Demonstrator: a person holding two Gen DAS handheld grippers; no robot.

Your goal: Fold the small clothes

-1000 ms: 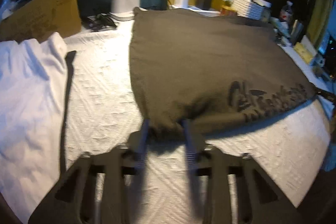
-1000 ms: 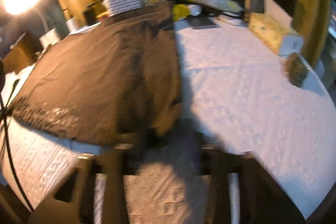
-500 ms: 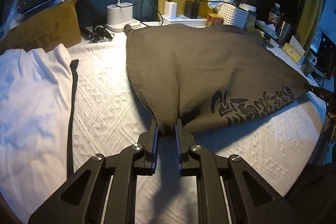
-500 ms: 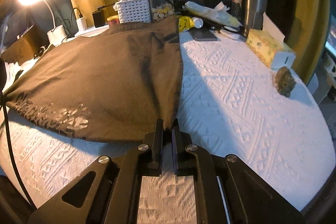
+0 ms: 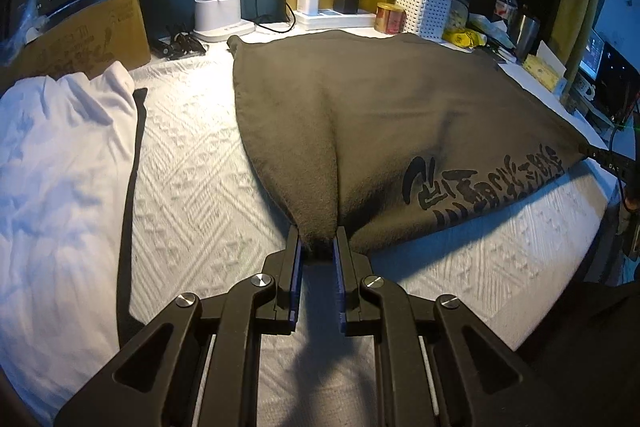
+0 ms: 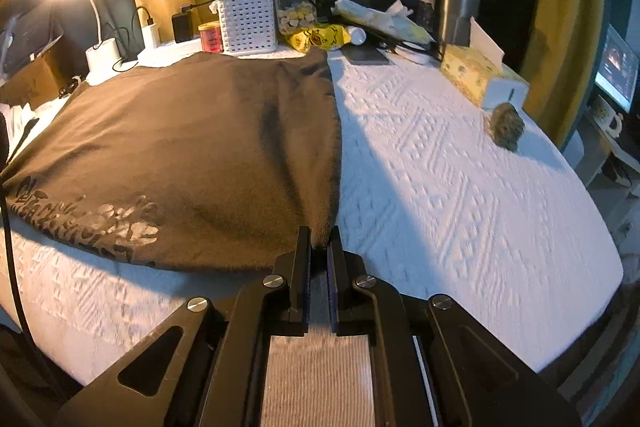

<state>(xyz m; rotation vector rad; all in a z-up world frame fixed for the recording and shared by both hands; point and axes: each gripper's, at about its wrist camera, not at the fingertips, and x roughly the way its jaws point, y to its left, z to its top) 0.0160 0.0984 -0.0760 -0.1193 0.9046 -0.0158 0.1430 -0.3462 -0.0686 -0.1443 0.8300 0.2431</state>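
Observation:
A dark brown T-shirt point(image 5: 380, 115) with a printed black logo point(image 5: 480, 183) lies spread over the white textured table cover point(image 5: 192, 187). My left gripper point(image 5: 317, 241) is shut on the shirt's near left corner, and the cloth bunches between its pads. In the right wrist view the same T-shirt point(image 6: 180, 147) fills the left half, and my right gripper point(image 6: 319, 241) is shut on its near right corner. Both pinched corners are lifted a little off the cover, with the near hem sagging between them.
White clothes point(image 5: 56, 163) lie piled at the left. Along the far edge stand a cardboard box point(image 5: 80, 39), lamp base point(image 5: 218, 15), chargers, a white basket point(image 6: 248, 21), jar and bottles. A tissue box point(image 6: 480, 79) and a brown lump point(image 6: 507, 125) sit at the right.
Both grippers closed on the shirt's near corners and pulled them up and toward me. The near hem has lifted off the cover and the blur has settled.

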